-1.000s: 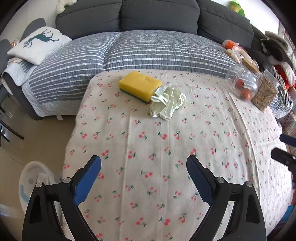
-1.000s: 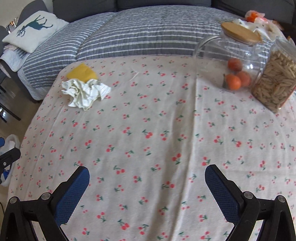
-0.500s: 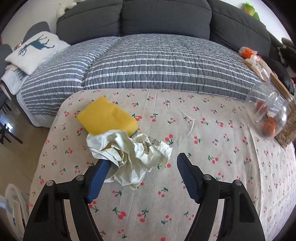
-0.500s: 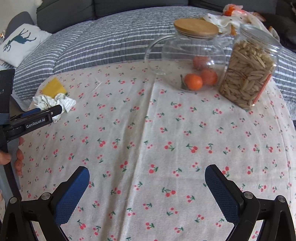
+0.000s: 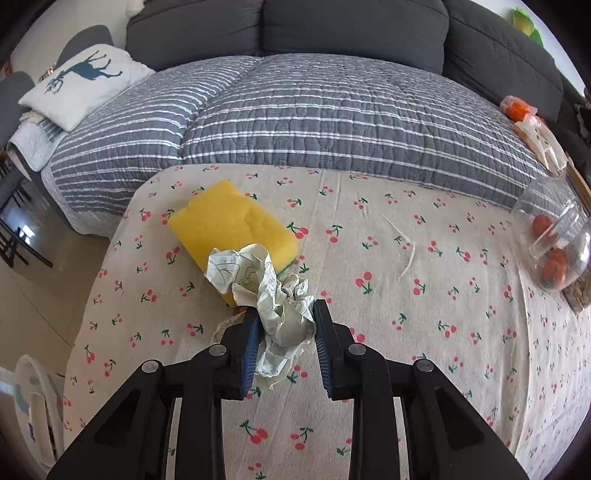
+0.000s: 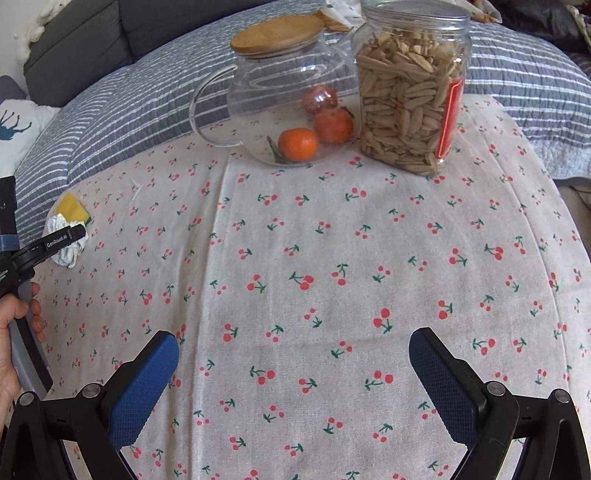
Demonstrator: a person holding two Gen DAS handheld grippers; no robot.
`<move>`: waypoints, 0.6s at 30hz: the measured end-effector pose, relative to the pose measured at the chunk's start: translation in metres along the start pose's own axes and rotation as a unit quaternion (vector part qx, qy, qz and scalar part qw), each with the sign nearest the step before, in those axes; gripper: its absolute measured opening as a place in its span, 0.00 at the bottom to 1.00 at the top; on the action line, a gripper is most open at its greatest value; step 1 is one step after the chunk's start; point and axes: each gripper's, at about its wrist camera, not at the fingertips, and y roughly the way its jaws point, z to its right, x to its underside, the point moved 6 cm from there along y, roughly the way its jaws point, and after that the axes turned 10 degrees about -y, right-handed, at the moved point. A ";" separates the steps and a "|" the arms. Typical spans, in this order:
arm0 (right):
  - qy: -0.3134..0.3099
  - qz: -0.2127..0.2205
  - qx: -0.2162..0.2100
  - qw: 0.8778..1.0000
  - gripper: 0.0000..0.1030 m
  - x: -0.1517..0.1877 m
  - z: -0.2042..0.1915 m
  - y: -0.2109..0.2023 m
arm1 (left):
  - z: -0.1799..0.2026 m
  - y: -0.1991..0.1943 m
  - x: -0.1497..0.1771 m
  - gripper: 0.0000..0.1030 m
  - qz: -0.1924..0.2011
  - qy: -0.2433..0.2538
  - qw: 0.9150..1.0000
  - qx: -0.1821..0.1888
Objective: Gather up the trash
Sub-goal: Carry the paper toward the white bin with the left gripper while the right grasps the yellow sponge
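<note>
We are closing our left gripper [image 5: 282, 328] on the crumpled paper [image 5: 273, 295]: the two blue pads are pressing its lower half from either side, and the wad is bulging up and out toward twelve o'clock. Whether it is already clear of the cloth we cannot tell. Our right gripper [image 6: 295, 387] is hanging wide open over bare cloth, holding nothing. In its view the left gripper and the paper [image 6: 68, 247] are showing small at nine o'clock, with the hand [image 6: 14, 332] gripping the handle below them.

We judge that we are in the grasp step of collecting this piece of trash. The next move calls for a straight lift, then a carry toward the white bin-like thing [image 5: 37, 398] peeking in at eight o'clock, if that is indeed the bin. Paper this loose may slip, so the squeeze needs to be firm.

The yellow sponge [image 5: 232, 225] is lying just behind the paper at eleven o'clock, touching or nearly so; we are leaving it alone. The cherry-print tablecloth [image 5: 406, 332] is spreading all around. At two o'clock in the left view a glass teapot [image 6: 288, 110] with oranges is standing beside a jar of seeds [image 6: 410, 99]. Beyond, at twelve, a striped quilt [image 5: 314, 118] is covering a dark grey sofa [image 5: 351, 26], with a deer pillow [image 5: 81, 81] at ten o'clock.
</note>
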 end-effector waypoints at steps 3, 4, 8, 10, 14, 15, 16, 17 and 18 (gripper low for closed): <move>0.006 0.002 0.000 1.000 0.99 0.000 0.002 -0.004 | -0.003 -0.012 0.009 0.27 -0.005 0.005 1.000 0.020; 0.008 0.003 0.000 1.000 0.99 0.000 0.003 -0.005 | -0.004 -0.017 0.014 0.27 -0.007 0.007 1.000 0.028; 0.011 0.008 -0.004 1.000 0.99 0.000 0.002 -0.011 | -0.011 -0.039 0.027 0.26 -0.003 0.016 0.999 0.049; 0.011 0.009 -0.005 1.000 0.99 0.000 0.000 -0.014 | -0.020 -0.053 0.034 0.26 -0.002 0.017 0.998 0.061; 0.013 0.010 -0.007 1.000 0.99 0.001 -0.006 -0.016 | -0.047 -0.083 0.045 0.26 0.001 0.007 0.997 0.078; 0.013 0.010 -0.008 1.000 0.99 0.001 -0.009 -0.015 | -0.056 -0.093 0.046 0.26 0.004 0.003 0.997 0.082; 0.013 0.008 -0.010 1.000 0.99 0.002 -0.012 -0.014 | -0.064 -0.102 0.047 0.26 0.008 0.000 0.996 0.084; 0.011 0.007 -0.012 1.000 0.99 0.002 -0.015 -0.013 | -0.075 -0.112 0.047 0.26 0.014 -0.004 0.996 0.085; 0.008 0.006 -0.013 1.000 0.99 0.002 -0.019 -0.013 | -0.085 -0.120 0.048 0.26 0.020 -0.008 0.996 0.085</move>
